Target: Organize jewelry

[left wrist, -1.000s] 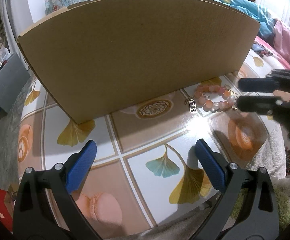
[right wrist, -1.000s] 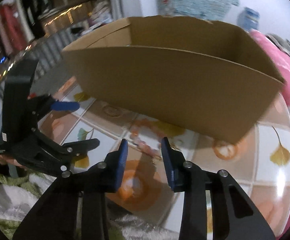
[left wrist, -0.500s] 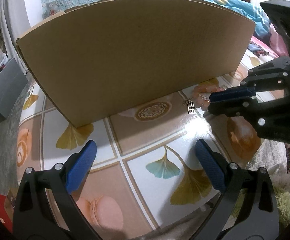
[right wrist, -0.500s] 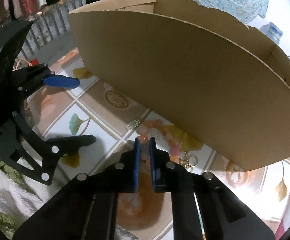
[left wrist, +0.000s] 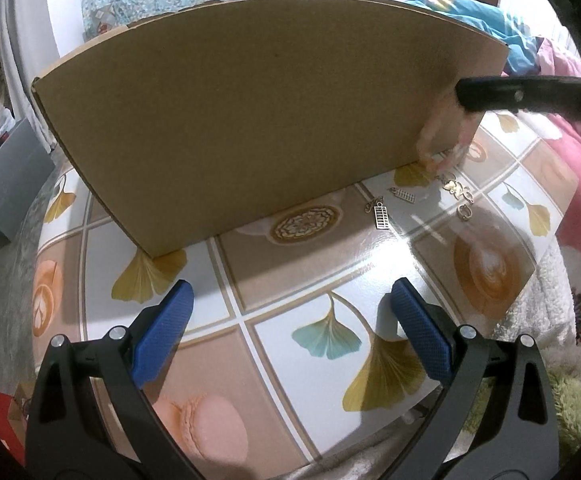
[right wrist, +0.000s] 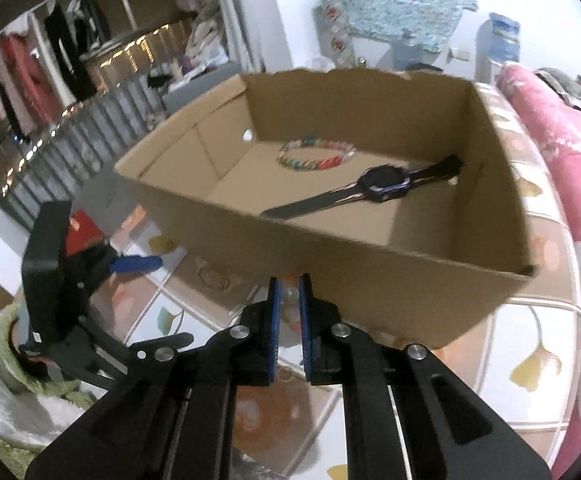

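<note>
Right gripper [right wrist: 289, 322] clamping narrowly on the pink beaded bracelet [left wrist: 442, 142], dangling it blurred just beside the cardboard box [right wrist: 330, 248] near wall, charms trailing onto the tiled table [left wrist: 290, 264]. Left gripper [left wrist: 290, 336] hovering wide open and empty above the table, well apart from the bracelet. Resting inside the box: multicolored bead bracelet [right wrist: 316, 155] and dark wristwatch [right wrist: 382, 186], lying apart.
</note>
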The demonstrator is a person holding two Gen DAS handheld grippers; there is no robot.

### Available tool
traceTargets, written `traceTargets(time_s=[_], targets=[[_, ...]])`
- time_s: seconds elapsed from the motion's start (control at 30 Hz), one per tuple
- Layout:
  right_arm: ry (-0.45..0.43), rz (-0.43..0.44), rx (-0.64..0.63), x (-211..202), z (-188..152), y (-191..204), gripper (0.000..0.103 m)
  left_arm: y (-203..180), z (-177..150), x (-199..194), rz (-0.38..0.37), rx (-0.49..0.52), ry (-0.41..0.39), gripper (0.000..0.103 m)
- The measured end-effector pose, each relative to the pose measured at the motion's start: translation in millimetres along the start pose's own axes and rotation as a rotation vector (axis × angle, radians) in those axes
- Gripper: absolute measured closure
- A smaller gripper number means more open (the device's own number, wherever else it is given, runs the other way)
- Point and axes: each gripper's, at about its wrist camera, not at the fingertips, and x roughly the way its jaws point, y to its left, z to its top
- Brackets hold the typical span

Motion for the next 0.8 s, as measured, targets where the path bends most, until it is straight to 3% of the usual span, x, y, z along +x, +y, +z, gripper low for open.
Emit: traceTargets(time_s=[0.13, 0.3, 0.47, 0.57, 0.67, 0.8], targets=[[-0.045, -0.013, 0.029, -16, 0, -6, 0.093, 0, 1, 1, 0.002, -0.002, 0.002, 0.007], [-0.076, -0.096, 0.058, -37, -10, -20, 0.093, 1, 3, 3, 0.003, -0.004, 0.006, 0.007], [-0.039, -0.277, -0.008, -40, -30, -23, 0.093, 1, 2, 4, 0.004, -0.005, -0.003, 0.007], [0.045, -0.338, -0.083, -20, -48, -14, 0.093, 0, -1, 4, 0.005, -0.006, -0.007, 0.007], [0.114, -0.326, -0.115, -7, -63, -9, 0.093, -1, -3, 3, 0.006, -0.008, -0.009, 0.007], [0.122, -0.296, -0.082, -8, -72, -11, 0.090, -3, -2, 1, 0.002, -0.004, 0.002, 0.007]])
